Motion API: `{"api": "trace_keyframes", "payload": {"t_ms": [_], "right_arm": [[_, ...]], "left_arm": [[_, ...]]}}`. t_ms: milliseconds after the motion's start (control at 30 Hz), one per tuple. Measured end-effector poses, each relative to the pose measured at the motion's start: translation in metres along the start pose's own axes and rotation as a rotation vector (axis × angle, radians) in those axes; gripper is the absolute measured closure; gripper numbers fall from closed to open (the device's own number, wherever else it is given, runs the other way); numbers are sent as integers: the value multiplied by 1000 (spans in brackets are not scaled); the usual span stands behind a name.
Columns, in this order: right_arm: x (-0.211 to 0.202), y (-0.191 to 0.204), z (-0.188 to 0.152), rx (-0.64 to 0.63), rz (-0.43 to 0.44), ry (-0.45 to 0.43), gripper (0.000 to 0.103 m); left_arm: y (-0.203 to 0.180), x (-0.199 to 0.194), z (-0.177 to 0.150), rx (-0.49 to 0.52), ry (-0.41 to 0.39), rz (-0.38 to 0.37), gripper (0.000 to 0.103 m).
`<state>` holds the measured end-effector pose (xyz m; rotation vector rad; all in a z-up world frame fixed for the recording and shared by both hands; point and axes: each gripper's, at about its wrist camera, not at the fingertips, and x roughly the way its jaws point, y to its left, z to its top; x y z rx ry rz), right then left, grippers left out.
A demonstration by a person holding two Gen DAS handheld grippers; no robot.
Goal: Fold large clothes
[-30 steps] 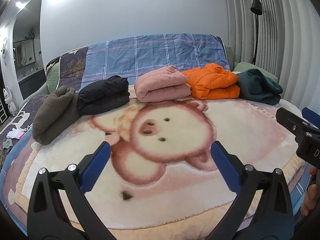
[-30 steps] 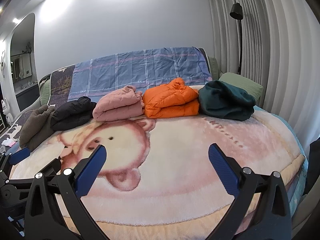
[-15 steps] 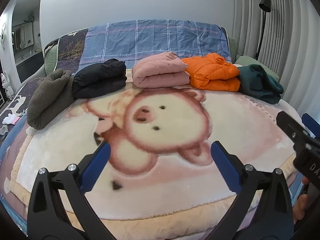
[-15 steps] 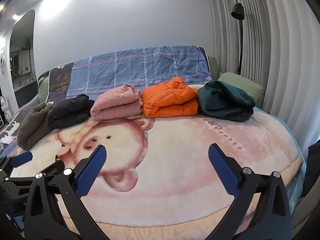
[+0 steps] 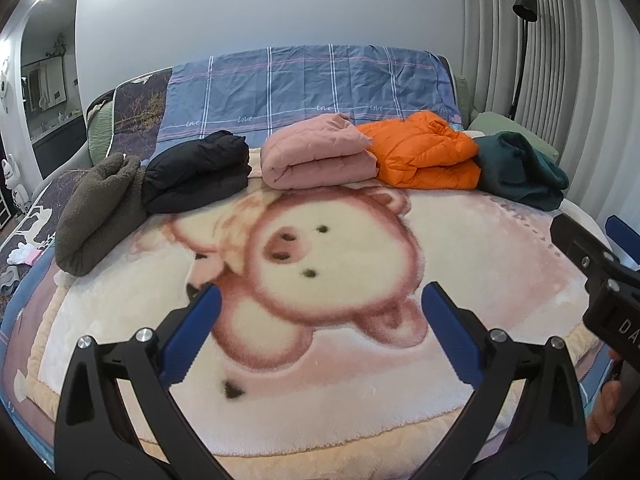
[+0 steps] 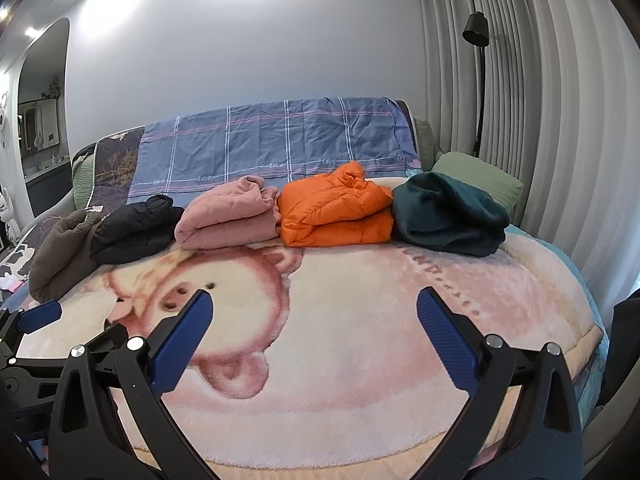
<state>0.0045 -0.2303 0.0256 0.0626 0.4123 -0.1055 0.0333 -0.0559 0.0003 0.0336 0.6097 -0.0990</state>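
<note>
Bed w/ pig-print blanket (image 5: 360,412) carries five folded garments in a row at its far end, L to R: olive fleece (image 5: 96,216), black jacket (image 5: 196,176), pink jacket (image 5: 316,156), orange jacket (image 5: 424,156), teal fleece (image 5: 520,172).

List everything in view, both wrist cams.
Fleece: 1, olive-brown, far left of the row on the bed.
Black jacket: 1, folded, right of the fleece.
Pink jacket: 1, folded, mid-row.
Orange jacket: 1, folded, right of the pink one.
Green garment: 1, dark teal, right end of the row.
Blanket: 1, cream and pink, pig print, covers the bed.
Sheet: 1, blue plaid, over the headboard.
Pillow: 1, light green, behind the teal garment.
Floor lamp: 1, black, by the curtain.
Curtain: white, right wall.
Left hand-held gripper: blue pads, open, empty.
Right hand-held gripper: blue pads, open, empty.
</note>
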Motion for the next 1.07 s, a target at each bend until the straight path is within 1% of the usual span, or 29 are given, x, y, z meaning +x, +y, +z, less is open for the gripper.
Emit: {"api": "trace_keyframes", "payload": {"t_ms": [567, 800, 1067], "right_arm": [[12, -9, 4, 14, -6, 8, 1], [16, -12, 2, 20, -9, 19, 1], [13, -10, 0, 15, -8, 20, 1]], "left_arm": [[-9, 11, 11, 25, -6, 6, 2], [-12, 16, 8, 33, 13, 2, 2], [-8, 14, 5, 31, 8, 5, 2]]}}
